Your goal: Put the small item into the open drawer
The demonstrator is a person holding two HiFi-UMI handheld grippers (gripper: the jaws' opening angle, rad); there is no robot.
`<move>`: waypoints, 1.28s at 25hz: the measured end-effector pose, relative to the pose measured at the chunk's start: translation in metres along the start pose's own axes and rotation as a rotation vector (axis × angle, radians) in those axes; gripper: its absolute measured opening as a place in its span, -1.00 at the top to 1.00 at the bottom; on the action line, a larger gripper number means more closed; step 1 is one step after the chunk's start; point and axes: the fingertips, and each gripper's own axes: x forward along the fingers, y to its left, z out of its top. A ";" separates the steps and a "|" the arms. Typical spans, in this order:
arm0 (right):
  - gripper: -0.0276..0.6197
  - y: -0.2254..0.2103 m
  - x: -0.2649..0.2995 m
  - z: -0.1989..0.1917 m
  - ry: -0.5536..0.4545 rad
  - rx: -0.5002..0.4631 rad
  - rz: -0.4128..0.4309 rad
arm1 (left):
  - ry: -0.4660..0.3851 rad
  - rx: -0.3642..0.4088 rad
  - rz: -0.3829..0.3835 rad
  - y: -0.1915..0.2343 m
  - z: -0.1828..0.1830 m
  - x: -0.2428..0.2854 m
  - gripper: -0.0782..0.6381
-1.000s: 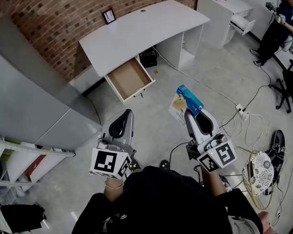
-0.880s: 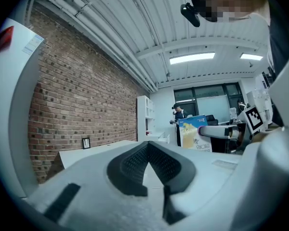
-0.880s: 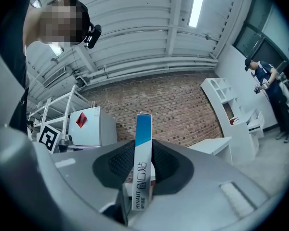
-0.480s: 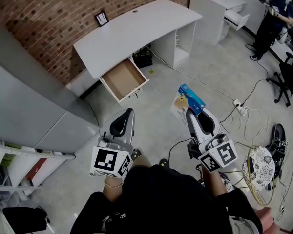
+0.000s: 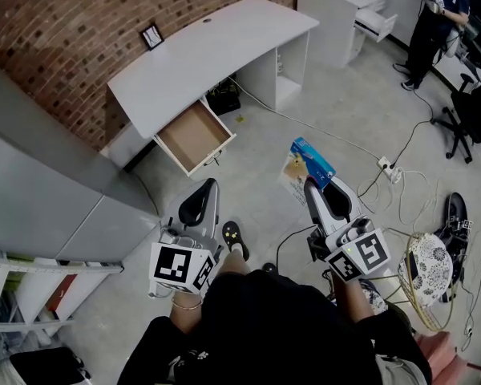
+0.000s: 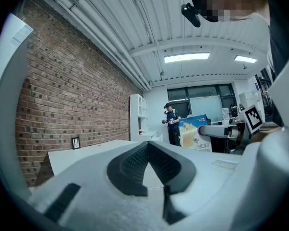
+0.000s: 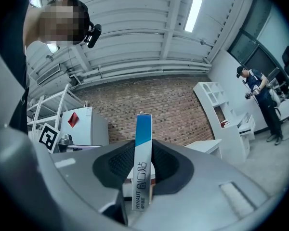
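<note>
Drawer [image 5: 194,135] sits further left in head view than before; I walk. My right gripper [image 5: 319,189] pinches box [image 5: 311,160] edgewise for carrying; left gripper [image 5: 202,195] pressed together, empty.

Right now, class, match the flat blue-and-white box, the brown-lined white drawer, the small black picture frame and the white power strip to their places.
1 flat blue-and-white box
2 brown-lined white drawer
3 small black picture frame
4 white power strip

A on the curved white desk
B lying on the grey floor
C clamped in the right gripper
D pulled open under the desk

Pairs: 1-C, 2-D, 3-A, 4-B.
</note>
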 end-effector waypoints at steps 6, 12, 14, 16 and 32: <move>0.62 -0.014 0.019 -0.002 0.013 -0.027 -0.032 | -0.001 0.023 -0.040 0.012 -0.001 0.025 0.79; 0.62 -0.024 0.043 -0.007 0.023 -0.037 -0.050 | -0.007 0.005 -0.045 0.037 -0.006 0.049 0.79; 0.62 -0.028 0.051 -0.007 0.025 -0.039 -0.061 | -0.010 -0.006 -0.049 0.045 -0.006 0.057 0.79; 0.62 -0.032 0.060 -0.007 0.030 -0.041 -0.070 | -0.014 -0.012 -0.051 0.055 -0.005 0.065 0.79; 0.62 -0.044 0.103 -0.024 0.056 -0.039 -0.066 | -0.006 -0.037 -0.034 0.093 -0.019 0.088 0.79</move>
